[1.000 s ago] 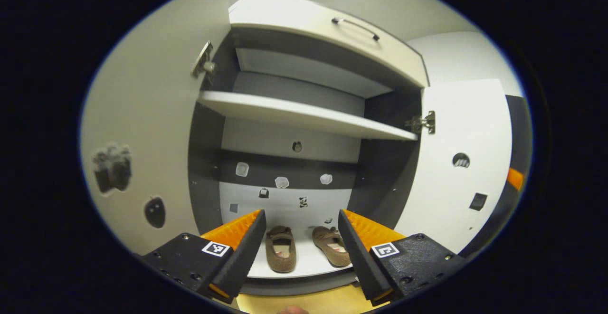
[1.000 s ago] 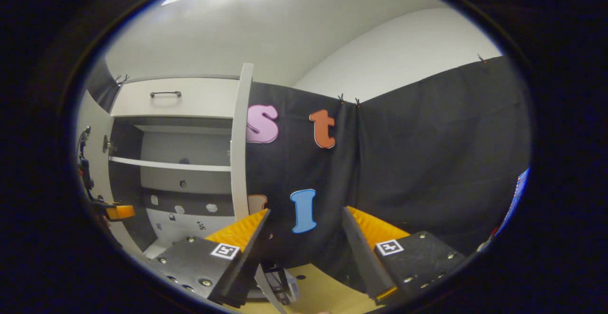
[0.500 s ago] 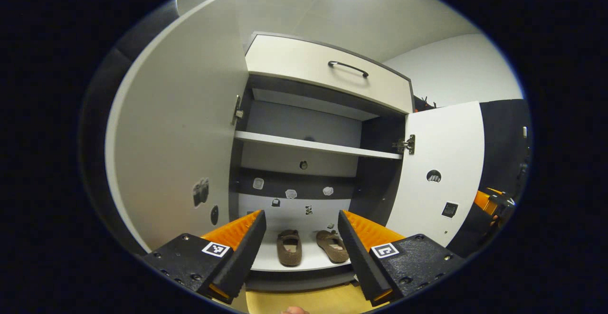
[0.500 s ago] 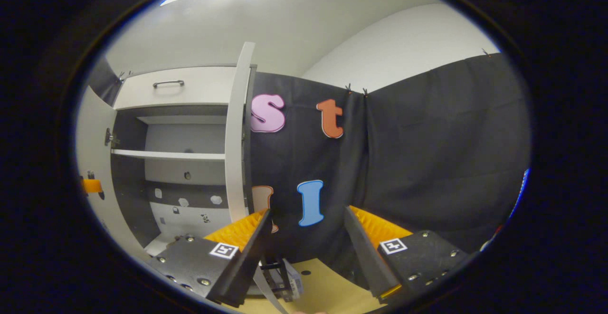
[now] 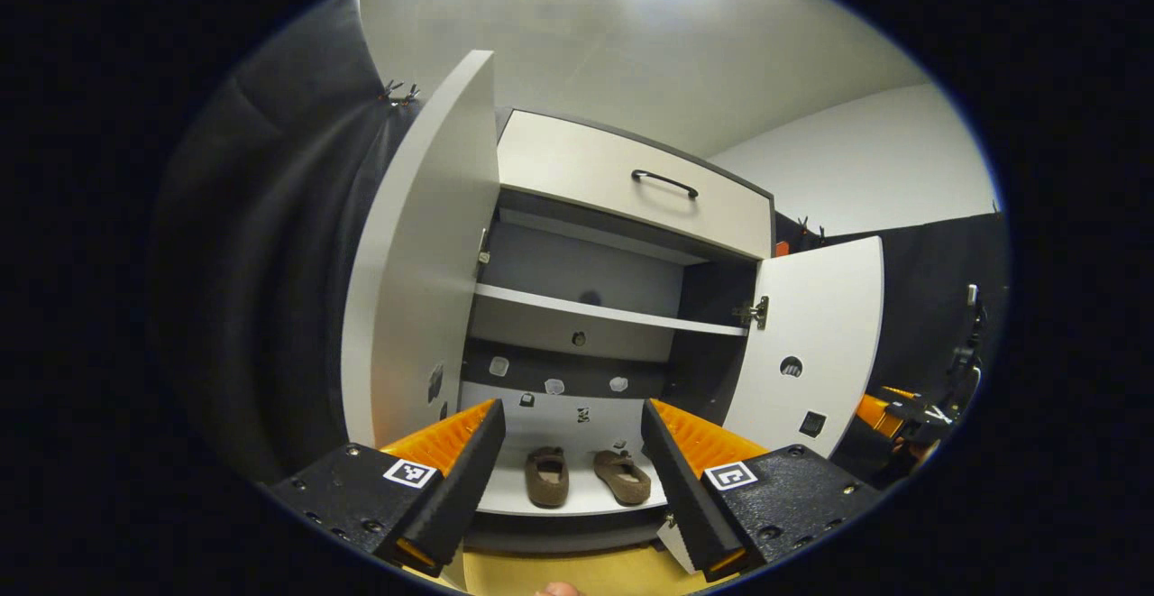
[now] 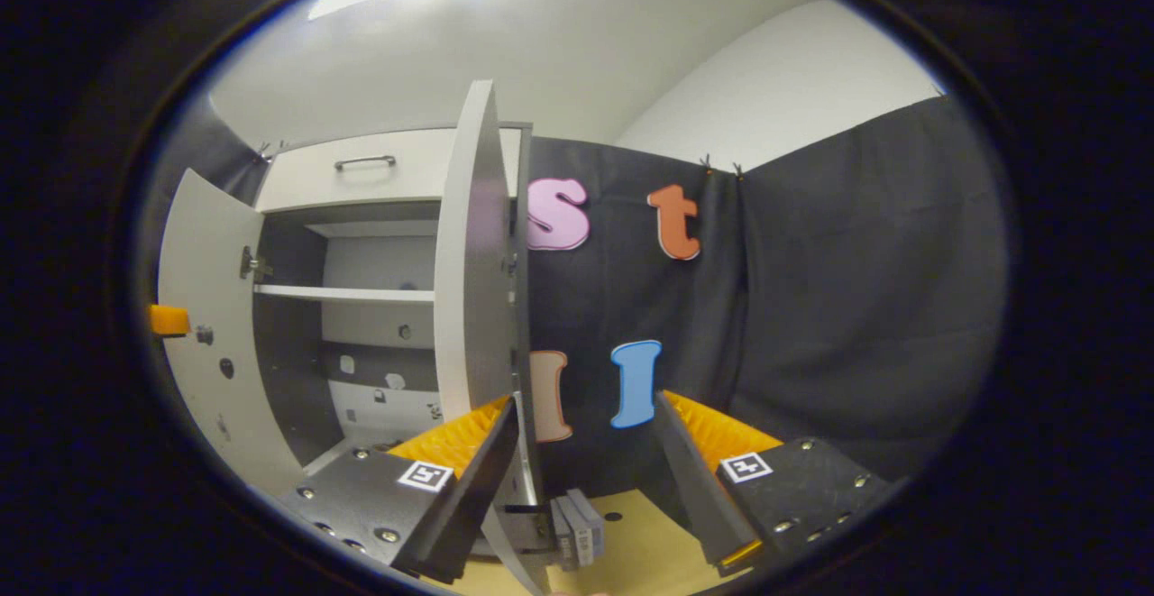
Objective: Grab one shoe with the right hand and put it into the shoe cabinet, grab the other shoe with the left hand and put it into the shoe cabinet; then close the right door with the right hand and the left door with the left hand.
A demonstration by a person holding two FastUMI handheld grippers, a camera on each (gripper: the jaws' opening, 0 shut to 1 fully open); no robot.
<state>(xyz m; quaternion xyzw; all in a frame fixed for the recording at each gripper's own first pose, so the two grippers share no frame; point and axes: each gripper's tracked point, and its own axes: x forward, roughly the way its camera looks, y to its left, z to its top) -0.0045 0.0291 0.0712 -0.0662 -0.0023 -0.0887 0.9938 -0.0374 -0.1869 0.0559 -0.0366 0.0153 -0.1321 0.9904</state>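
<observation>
Both brown slip-on shoes sit side by side on the white bottom shelf (image 5: 577, 499) of the shoe cabinet, low in the middle of the left gripper view: the left shoe (image 5: 546, 478) and the right shoe (image 5: 622, 477), near each other but not touching. So your 2 placing steps read as done, and the door step is the one in hand.

Your left tongs (image 5: 570, 470) stand apart with nothing between them, framing the shoes from well back. Your right tongs (image 6: 586, 465) are apart too and hold nothing.

Look at the doors. In the left gripper view the tall white left door (image 5: 424, 280) swings out at centre left, and the white right door (image 5: 811, 343) with its small round hole stands open at centre right. Above them, the white drawer front with a dark bar handle (image 5: 663, 183) stays out of this job.

In the right gripper view, that right door (image 6: 473, 253) comes almost edge-on, just left of centre, with its lower edge dropping between your right fingers. I can't tell whether either finger touches it.

Next move, as I judge it: the right hand goes first. Get the tongs onto the outer face of that door and push it round toward the cabinet until it sits flush. Watch the hinge side and keep the push steady, since a thin panel swings fast. Then bring your left tongs to the outer face of the left door and do the same.
</observation>
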